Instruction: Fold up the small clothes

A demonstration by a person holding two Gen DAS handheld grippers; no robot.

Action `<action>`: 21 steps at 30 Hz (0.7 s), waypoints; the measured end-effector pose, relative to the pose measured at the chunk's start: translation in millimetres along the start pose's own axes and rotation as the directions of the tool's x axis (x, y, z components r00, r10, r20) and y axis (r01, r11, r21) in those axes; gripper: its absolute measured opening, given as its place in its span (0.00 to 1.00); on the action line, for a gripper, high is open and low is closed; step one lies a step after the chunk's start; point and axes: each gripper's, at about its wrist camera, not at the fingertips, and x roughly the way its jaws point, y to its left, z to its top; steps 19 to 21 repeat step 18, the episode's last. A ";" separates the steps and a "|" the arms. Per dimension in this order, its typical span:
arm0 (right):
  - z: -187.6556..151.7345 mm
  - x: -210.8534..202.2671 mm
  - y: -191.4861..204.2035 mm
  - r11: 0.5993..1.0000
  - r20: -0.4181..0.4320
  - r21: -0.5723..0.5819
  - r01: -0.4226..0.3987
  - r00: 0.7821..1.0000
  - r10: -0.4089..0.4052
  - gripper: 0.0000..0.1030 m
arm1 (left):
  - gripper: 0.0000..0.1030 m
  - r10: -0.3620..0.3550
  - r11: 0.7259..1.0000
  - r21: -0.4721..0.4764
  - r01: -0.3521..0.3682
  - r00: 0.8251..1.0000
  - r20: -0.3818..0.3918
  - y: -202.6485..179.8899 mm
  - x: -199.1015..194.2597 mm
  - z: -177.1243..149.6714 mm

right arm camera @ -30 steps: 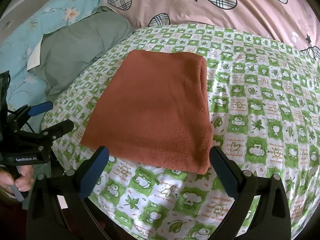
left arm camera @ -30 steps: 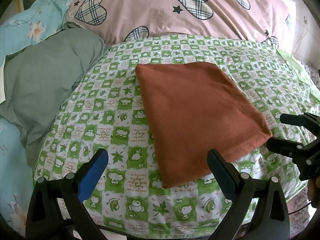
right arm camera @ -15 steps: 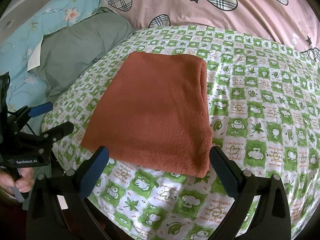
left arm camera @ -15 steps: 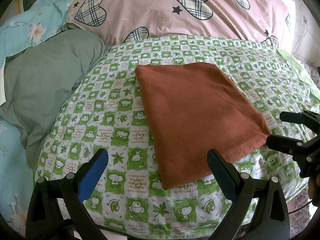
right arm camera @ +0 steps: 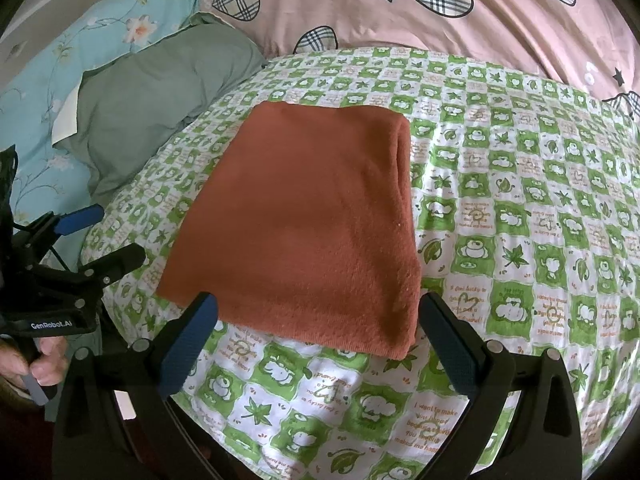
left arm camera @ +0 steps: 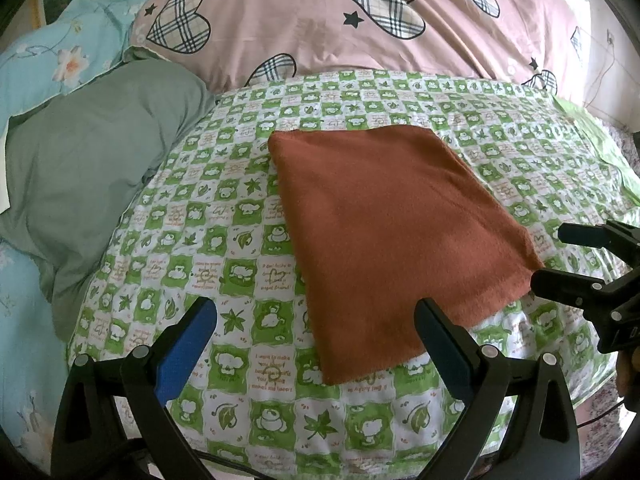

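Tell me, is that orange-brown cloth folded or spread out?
Folded. The orange-brown cloth lies flat as a neat rectangle, with a doubled, rounded edge showing layers along its right side.

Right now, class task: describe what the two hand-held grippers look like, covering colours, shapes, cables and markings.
The left gripper and right gripper are black frames with silver screws and two angled fingers carrying blue pads. White "GenRobot.AI" lettering marks the left body, where thin black cables run.

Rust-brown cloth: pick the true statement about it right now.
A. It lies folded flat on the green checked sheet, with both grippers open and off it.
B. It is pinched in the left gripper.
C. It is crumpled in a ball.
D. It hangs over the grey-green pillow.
A: the cloth lies flat and folded on the checked sheet, while the left gripper and right gripper are both open and hold nothing.
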 end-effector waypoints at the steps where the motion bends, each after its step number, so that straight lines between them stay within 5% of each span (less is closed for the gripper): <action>1: 0.8 1.7 -1.0 1.000 -0.003 0.001 0.003 1.000 -0.003 0.97 | 0.97 0.007 1.000 0.001 -0.007 1.000 0.007 0.1 1.4 0.4; 21: 18.5 19.5 -11.1 1.000 -0.004 0.012 -0.003 1.000 0.003 0.97 | 0.96 0.056 0.998 -0.018 -0.056 0.998 0.002 5.0 22.7 10.6</action>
